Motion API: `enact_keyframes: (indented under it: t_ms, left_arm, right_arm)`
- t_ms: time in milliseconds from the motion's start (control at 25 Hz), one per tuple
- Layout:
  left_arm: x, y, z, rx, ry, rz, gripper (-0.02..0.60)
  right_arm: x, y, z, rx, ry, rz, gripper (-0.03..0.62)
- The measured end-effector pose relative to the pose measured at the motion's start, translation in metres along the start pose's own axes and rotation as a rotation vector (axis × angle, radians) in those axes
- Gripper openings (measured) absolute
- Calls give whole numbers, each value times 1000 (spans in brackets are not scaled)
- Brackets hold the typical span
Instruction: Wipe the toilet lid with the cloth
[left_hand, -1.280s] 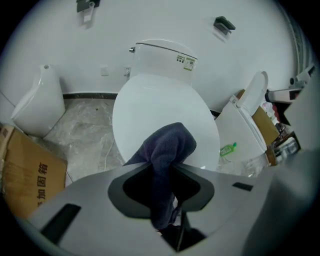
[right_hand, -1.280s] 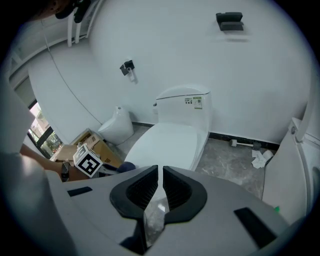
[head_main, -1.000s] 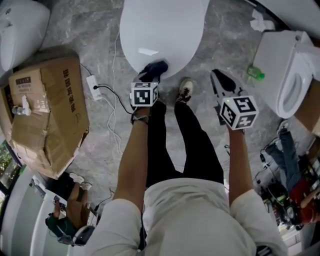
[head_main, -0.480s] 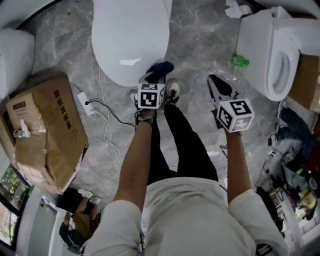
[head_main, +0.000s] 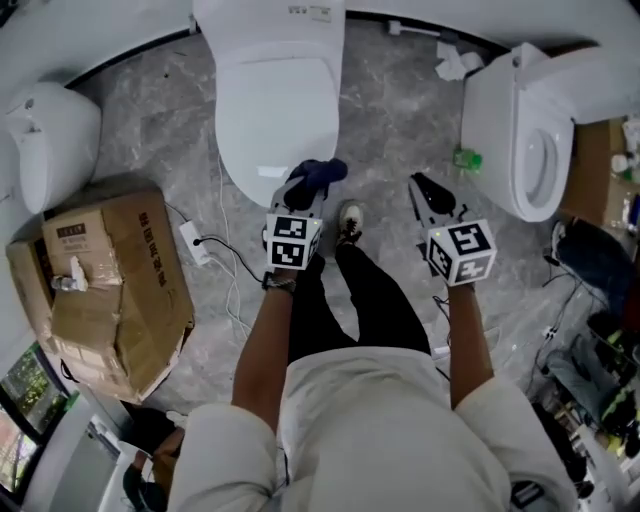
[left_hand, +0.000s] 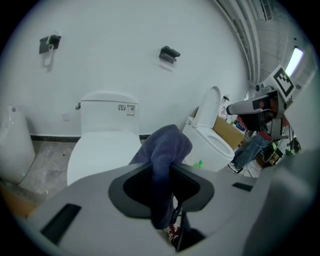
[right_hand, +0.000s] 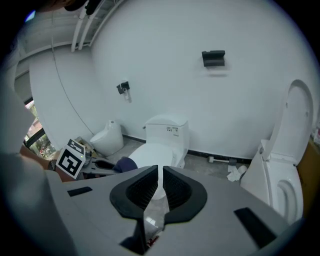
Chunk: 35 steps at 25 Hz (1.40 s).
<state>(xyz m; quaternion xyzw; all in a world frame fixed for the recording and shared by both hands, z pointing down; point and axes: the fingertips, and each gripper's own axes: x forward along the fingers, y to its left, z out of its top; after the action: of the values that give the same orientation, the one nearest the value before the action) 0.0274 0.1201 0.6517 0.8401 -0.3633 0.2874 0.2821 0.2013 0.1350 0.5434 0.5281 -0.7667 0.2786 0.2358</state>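
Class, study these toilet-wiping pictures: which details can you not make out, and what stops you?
1. Head view: whether the cloth touches the toilet lid or hangs above it; from overhead they merely overlap.
2. Left gripper view: the pads of the left gripper; the clamped cloth covers them.
3. Head view: print on the tank label and cardboard box; too small.
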Motion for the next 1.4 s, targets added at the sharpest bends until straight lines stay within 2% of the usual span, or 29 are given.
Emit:
enact_keyframes:
  t_ms: [200,600,1120,1400]
  left_arm:
    - [-67,10,66,9,-114,26,95]
    - [-155,7,193,106,-328,107,95]
    - [-261,3,308,218,-533,198,95]
    - [-315,-2,355,251,-636,224,95]
  right_arm:
    - [-25,24,67,-46,-98,19,49]
    - [-55,55,177,-144,-251,43,49]
    - [-107,113,305,-304,-452,98,49]
    - [-144,146,361,-371,-552,134,49]
